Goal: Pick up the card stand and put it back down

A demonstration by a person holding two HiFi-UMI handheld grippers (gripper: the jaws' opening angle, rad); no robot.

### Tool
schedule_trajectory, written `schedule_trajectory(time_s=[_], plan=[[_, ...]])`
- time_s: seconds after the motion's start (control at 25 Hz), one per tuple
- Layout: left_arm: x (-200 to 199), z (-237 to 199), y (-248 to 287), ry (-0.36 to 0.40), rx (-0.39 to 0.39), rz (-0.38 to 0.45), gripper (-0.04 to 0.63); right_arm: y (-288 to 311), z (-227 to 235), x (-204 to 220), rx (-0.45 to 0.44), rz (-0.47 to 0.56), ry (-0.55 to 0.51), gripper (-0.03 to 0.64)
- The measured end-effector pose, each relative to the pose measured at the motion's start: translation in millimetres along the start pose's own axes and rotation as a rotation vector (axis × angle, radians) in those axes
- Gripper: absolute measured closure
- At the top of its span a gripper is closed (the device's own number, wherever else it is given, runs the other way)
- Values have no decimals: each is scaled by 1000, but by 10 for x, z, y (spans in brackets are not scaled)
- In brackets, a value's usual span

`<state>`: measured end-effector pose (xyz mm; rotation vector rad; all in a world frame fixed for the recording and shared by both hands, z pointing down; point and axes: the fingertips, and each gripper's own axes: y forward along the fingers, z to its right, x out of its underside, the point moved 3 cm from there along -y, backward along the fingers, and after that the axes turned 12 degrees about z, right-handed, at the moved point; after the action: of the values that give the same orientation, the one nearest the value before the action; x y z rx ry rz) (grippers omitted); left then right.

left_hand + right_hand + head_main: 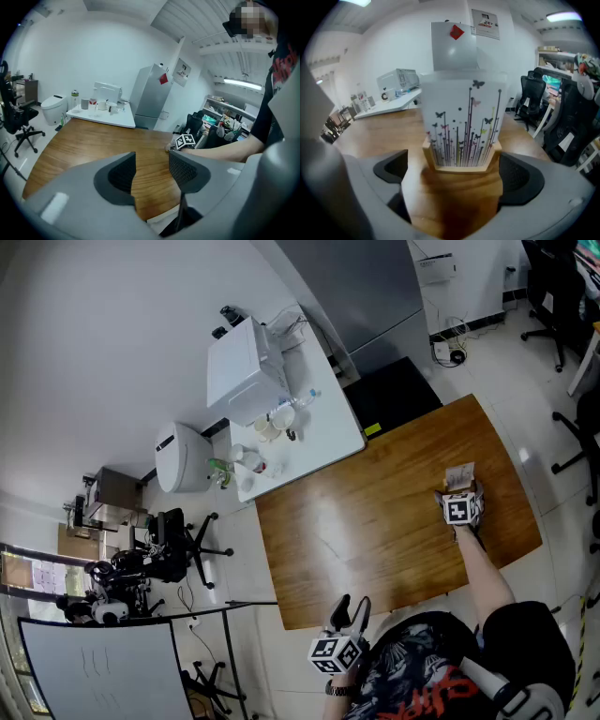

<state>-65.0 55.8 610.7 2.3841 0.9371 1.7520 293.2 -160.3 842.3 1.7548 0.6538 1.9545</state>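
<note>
The card stand [459, 474] is a small wooden base holding an upright white card printed with thin stems and butterflies. It stands on the brown wooden table [375, 521] near the right end. In the right gripper view the card stand [461, 122] fills the middle, upright, its base just ahead of the fingertips. My right gripper [459, 491] [453, 174] is open wide around the near side of the base, and its pads do not press on it. My left gripper [352, 607] [152, 168] hangs open and empty at the table's front edge, by my body.
A white side table [323, 432] with a white appliance, cups and bottles adjoins the far left corner of the wooden table. A grey fridge [150, 93] stands behind it. Office chairs [562, 287] stand at the right, another chair [183, 545] at the left.
</note>
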Motion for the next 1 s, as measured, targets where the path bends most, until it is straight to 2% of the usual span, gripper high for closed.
schedule_trajectory(time_s=[0.12, 0.2, 0.28, 0.36, 0.44, 0.52, 0.68, 0.84, 1.0], plan=[[13, -17, -20, -46, -34, 2, 371, 201, 238, 12, 82, -29, -63, 42], [37, -32, -17, -55, -40, -9, 371, 190, 399, 0, 140, -41, -105, 96], [73, -55, -6, -60, -38, -25, 371, 184, 466, 10, 144, -37, -129, 110], [89, -60, 20, -64, -25, -39, 371, 253, 450, 60, 86, -38, -139, 109], [91, -27, 46, -55, 1, -55, 371, 354, 412, 82, -3, -46, -171, 37], [88, 25, 75, -36, 34, -70, 371, 411, 407, 47, -71, -55, -213, 37], [56, 38, 135, -14, 63, -69, 371, 453, 386, -120, -150, -72, -313, 38], [43, -36, 170, -24, 57, -57, 373, 392, 239, 47, -166, -38, -309, 41], [-34, -74, 248, -17, 71, -13, 373, -21, -111, 75, -156, 51, -288, 44]])
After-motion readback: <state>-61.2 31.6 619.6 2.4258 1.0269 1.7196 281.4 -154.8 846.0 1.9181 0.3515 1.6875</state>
